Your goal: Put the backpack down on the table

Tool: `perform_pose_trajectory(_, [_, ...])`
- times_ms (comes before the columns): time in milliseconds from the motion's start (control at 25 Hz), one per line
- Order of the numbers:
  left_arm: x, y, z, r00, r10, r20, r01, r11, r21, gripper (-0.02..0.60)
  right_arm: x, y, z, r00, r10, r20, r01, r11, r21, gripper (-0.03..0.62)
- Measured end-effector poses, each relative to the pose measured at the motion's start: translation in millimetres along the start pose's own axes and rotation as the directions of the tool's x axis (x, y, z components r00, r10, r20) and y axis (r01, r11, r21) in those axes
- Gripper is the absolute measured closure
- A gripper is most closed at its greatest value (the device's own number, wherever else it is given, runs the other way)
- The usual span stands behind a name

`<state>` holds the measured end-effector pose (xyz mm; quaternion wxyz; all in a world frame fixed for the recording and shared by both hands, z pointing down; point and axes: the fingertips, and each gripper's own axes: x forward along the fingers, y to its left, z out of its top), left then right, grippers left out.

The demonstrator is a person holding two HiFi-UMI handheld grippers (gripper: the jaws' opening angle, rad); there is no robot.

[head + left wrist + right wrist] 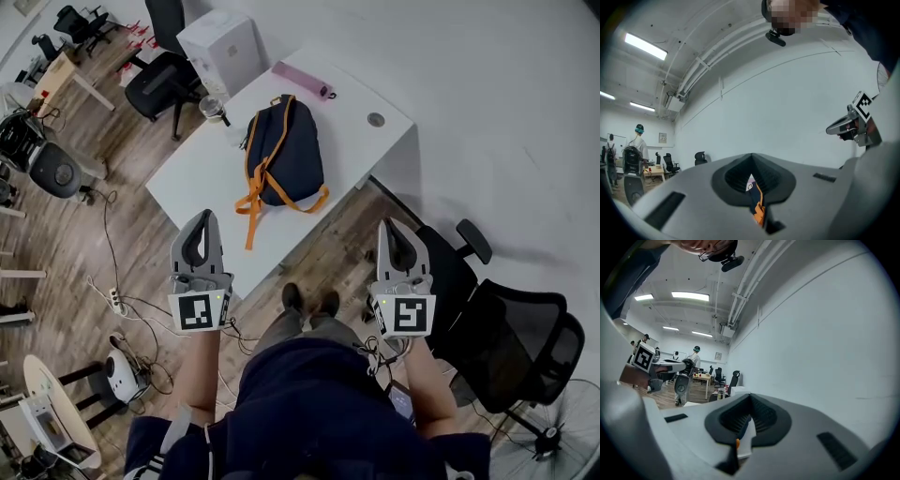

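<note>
The navy backpack (284,150) lies flat on the white desk (202,173), well apart from both claws. The left claw (202,220) and right claw (392,230) are each pressed together, empty. Being soft fabric, the backpack would likely sag if lifted, so its orange top handle (281,99) looks the surest hold.

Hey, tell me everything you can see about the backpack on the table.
The backpack looks like dark navy fabric with orange trim, an orange top handle and orange straps. It lies flat near the middle of the white table, with its handle end toward the far side. The straps splay out at its near end, and one loose strap trails toward the table's near edge. Only the table touches it.
</note>
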<state>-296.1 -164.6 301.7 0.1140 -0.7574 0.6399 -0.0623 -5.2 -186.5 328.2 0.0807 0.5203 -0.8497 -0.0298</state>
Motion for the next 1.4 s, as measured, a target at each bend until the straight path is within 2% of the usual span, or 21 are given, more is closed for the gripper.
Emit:
perform_pose_trajectory(280, [-15,0,-9,1.000,0.019,-0.022,-0.019,1.000,0.009,0.580,-13,0,-8,1.000,-0.021,-0.004,0.021,1.000,0.006,0.594])
perform_pose_trajectory(480, [-17,-2,-10,0.999,0.032,-0.031,-0.032,0.999,-0.023,0.580,-18,3,-16,1.000,-0.028,-0.009,0.028,1.000,-0.003,0.595])
perform_pose_trajectory(640, [-19,-3,-12,1.000,0.020,-0.022,-0.020,1.000,0.008,0.580,-20,3,-20,0.999,-0.040,-0.026,0.040,0.999,-0.004,0.597])
perform_pose_trajectory(1400, [-13,-14,-10,1.000,-0.011,-0.014,0.011,1.000,-0.006,0.580,-17,-5,-20,0.998,-0.050,-0.050,0.049,0.999,-0.010,0.597])
